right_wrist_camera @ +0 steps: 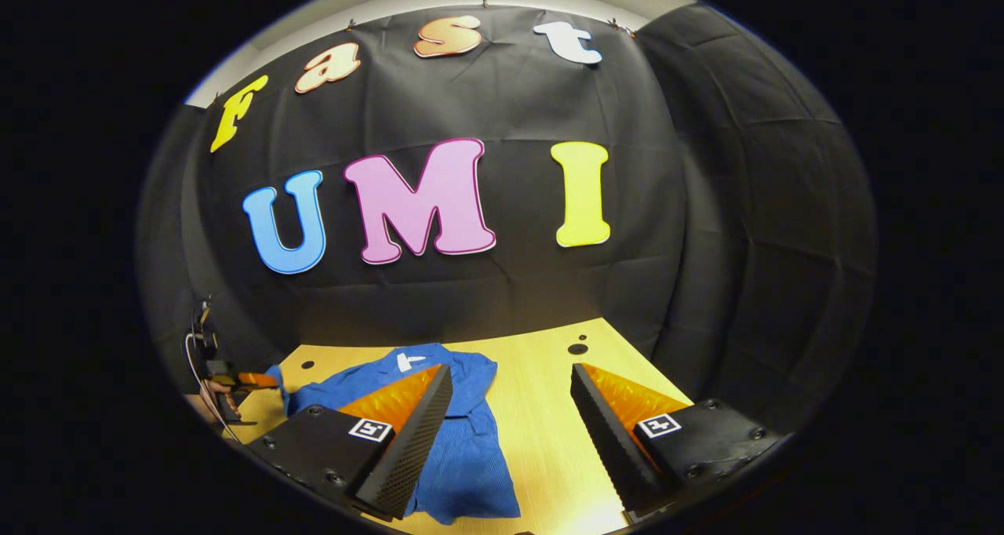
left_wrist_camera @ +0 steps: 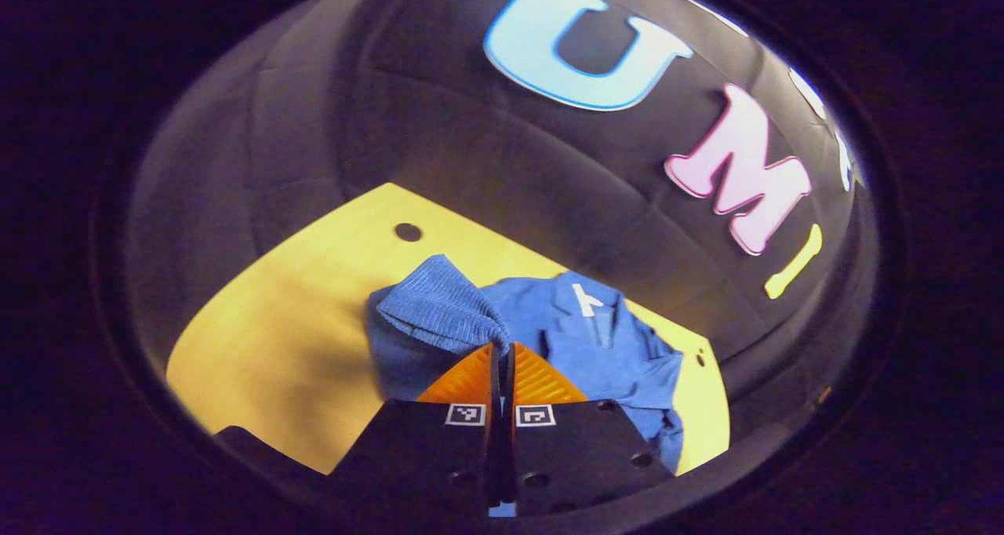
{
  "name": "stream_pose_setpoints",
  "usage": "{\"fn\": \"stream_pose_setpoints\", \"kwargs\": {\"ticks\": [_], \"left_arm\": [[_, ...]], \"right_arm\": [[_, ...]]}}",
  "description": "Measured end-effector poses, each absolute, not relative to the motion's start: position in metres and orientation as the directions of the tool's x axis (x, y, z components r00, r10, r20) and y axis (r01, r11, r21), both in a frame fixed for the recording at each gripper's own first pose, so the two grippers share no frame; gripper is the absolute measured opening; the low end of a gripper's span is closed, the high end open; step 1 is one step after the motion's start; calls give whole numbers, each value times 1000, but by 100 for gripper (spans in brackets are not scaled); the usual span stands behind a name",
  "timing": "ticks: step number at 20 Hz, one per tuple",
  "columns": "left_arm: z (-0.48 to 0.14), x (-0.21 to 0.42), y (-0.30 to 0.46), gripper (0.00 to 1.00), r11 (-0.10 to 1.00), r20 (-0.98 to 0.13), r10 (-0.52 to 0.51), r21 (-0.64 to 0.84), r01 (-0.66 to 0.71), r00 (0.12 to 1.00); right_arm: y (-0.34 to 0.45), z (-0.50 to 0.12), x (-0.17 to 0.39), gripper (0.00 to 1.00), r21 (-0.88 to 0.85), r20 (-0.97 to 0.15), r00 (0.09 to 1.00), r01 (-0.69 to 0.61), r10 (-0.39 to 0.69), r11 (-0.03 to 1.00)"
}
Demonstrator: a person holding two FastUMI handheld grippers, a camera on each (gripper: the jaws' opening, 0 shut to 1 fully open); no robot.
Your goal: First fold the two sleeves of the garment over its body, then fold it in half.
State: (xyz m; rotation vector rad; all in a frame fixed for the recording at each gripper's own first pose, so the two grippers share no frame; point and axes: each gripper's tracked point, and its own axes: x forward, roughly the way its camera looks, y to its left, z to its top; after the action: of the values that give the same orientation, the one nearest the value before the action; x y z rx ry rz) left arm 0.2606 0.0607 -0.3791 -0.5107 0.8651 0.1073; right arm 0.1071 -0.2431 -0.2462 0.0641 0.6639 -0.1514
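Garment (right_wrist_camera: 463, 449): blue shirt, lying on my yellow worktop (right_wrist_camera: 541, 409).
Sleeve (left_wrist_camera: 439, 303): lifted off the worktop, bunched up.
Left gripper (left_wrist_camera: 503, 354): fingers closed, pinching the sleeve.
Right gripper (right_wrist_camera: 510, 433): fingers wide open, hanging above the shirt.
Risk: I think the sleeve could slip out, because I only hold a small pinch.

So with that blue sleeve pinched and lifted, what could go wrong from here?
1. The left hand-held gripper pinches just a small bit of the sleeve, so it could slip free mid-fold.
2. The shirt lies rumpled on the table, so a fold may land crooked.
3. The right hand-held gripper is open above the shirt, not pinning it, so pulling may drag the shirt.
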Motion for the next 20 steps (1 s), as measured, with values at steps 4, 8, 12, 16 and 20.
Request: {"fn": "stream_pose_setpoints", "kwargs": {"ticks": [4, 8, 12, 16, 20], "left_arm": [[-380, 325, -86, 0, 862, -677, -343, -502, -67, 651], [-395, 347, -187, 31, 828, -650, -458, -561, 24, 607], [-402, 339, -203, 85, 871, -673, -416, -487, 56, 612], [-393, 270, -143, 85, 949, -714, -277, -310, 64, 643], [-389, 153, -76, 85, 986, -817, -157, -162, 41, 555]], "right_arm": [[-266, -261, 94, 97, -9, -642, 755, 170, -137, 985], [-262, -282, 75, 97, -2, -690, 711, 186, -136, 983], [-253, -319, 38, 97, -7, -757, 643, 162, -111, 987], [-233, -369, 12, 97, 11, -839, 538, 160, -78, 987], [-212, -420, -28, 98, 29, -922, 387, 159, -35, 987]]}}
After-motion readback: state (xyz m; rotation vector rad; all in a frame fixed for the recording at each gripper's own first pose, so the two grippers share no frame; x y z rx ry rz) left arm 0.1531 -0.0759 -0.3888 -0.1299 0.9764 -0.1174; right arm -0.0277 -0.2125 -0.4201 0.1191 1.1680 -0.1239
